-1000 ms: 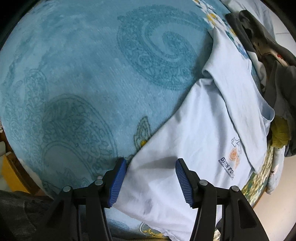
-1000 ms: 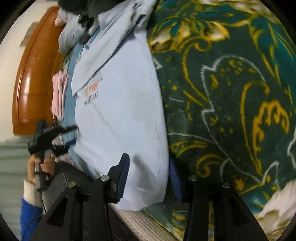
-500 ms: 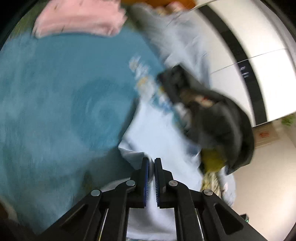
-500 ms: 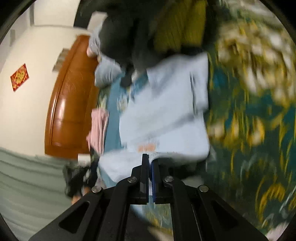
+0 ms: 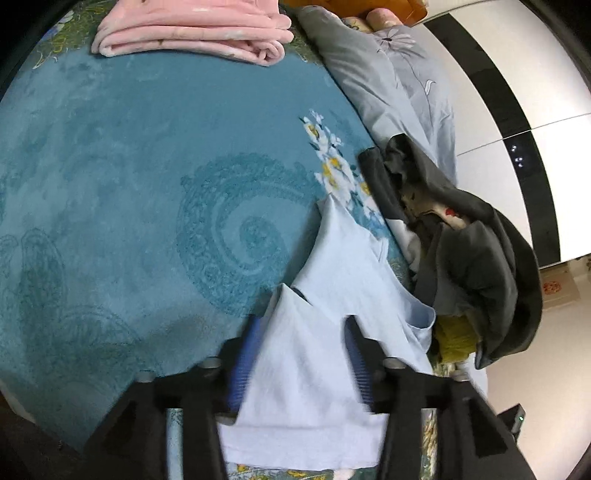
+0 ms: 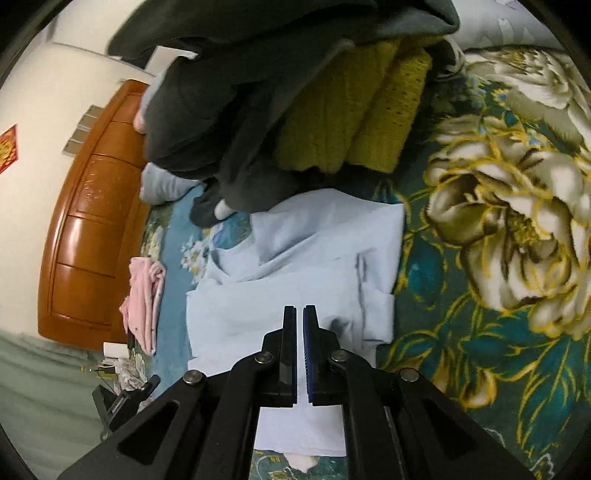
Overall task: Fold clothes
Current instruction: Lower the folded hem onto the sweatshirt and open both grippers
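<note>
I am holding my left gripper (image 5: 303, 354) with its jaws apart over the near edge of the light blue shirt (image 6: 295, 273). My right gripper (image 6: 299, 354) is nearly together, holding nothing I can see. The shirt is lying lengthwise ahead, toward the dark clothes pile (image 6: 258, 92).

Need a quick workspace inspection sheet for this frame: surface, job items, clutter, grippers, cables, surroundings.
Surface: teal patterned blanket on a bed.
Job's things: light blue shirt, partly folded, lying flat.
Clutter: dark grey clothes pile with yellow knit beside the shirt; folded pink garment at the far edge.
Grippers: left gripper jaws open over the shirt; right gripper jaws nearly closed, grip on cloth unclear.
Cables: nothing seen.
Surroundings: wooden headboard, white wall.
</note>
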A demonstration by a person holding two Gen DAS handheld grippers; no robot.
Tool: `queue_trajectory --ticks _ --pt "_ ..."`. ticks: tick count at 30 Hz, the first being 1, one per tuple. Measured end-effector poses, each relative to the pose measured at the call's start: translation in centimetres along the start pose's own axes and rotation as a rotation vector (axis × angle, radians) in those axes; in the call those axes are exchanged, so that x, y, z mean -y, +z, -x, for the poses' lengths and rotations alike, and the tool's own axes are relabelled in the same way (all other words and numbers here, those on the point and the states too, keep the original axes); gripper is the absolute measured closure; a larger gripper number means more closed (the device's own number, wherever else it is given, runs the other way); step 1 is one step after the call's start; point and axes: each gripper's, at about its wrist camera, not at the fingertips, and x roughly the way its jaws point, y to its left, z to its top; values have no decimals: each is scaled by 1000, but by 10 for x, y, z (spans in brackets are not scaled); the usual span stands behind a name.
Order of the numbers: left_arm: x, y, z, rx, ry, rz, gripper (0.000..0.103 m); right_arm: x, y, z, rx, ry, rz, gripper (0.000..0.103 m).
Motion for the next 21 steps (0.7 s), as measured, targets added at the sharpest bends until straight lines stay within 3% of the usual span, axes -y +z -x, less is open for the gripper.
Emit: queue_trajectory --ticks 2,3,4,6,9,12,16,21 --pt "-5 2 -2 -27 22 -1 42 2 -10 0 -44 -25 32 98" --pt "-6 2 -5 -55 47 -1 41 4 -16 0 -67 -38 50 87" --pt "-9 -1 -6 -102 86 5 41 5 -21 0 -90 -51 67 64" --pt "-15 -8 -11 -203 143 24 41 12 -36 1 -122 -70 81 51" --pt "-16 -14 -16 -316 215 9 41 26 -61 1 -169 -98 76 51" --pt "-2 -23 -31 -400 309 -115 41 36 -81 -4 -217 -125 66 51" --pt "7 -34 -65 -511 472 -224 41 43 -88 -11 -199 -195 71 51" --pt "12 -38 -88 -568 565 -282 40 36 -86 -23 -192 -200 79 51"
